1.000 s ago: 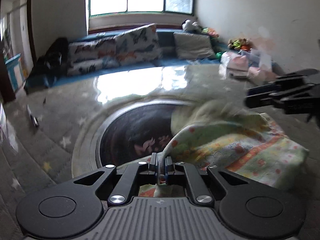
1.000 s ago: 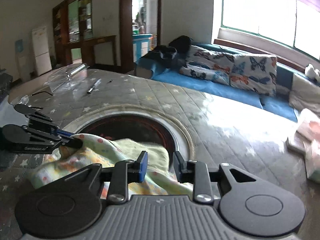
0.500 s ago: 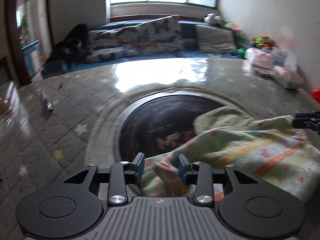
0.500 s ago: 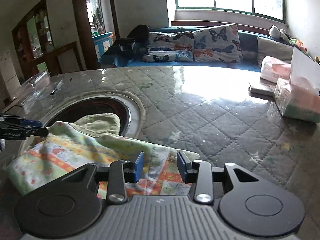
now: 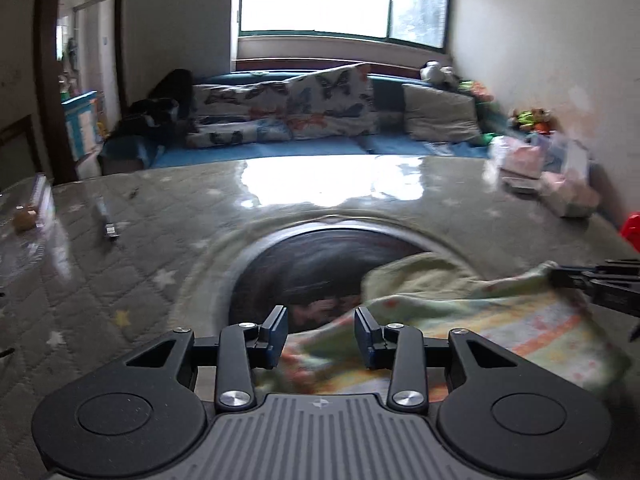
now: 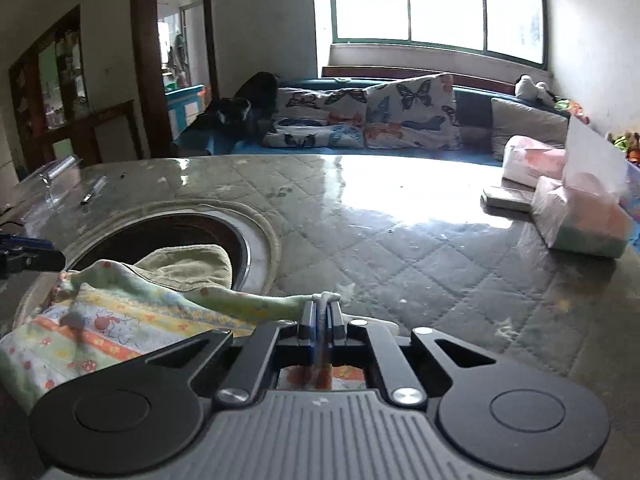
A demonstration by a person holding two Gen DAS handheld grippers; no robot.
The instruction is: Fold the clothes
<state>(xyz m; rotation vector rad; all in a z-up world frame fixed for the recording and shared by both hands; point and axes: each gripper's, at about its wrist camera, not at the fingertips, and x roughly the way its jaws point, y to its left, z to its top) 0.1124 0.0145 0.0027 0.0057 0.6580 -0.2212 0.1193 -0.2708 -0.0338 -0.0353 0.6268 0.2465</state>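
A pale green garment with a yellow and orange print (image 5: 500, 332) lies crumpled on the quilted table, partly over a round dark inset. My left gripper (image 5: 321, 332) hovers at its left end. Its jaws are apart and closing; cloth lies below and between them, but the pads do not press it. In the right wrist view the same garment (image 6: 120, 320) spreads to the left, and my right gripper (image 6: 321, 308) is shut on a white-edged fold of its right end. The right gripper (image 5: 560, 276) also shows at the cloth's far corner, the left gripper (image 6: 40, 258) at the picture's left edge.
The round dark inset (image 5: 320, 264) sits mid-table under the garment. Tissue packs (image 6: 580, 216) and a flat box stand at the right edge. A pen (image 5: 108, 216) and a clear plastic case (image 6: 60, 176) lie at the left. A blue sofa with cushions runs behind the table.
My left gripper let go of the cloth corner, opened and lifted a little. My right gripper moved along to the garment's right end and shut on its edge.
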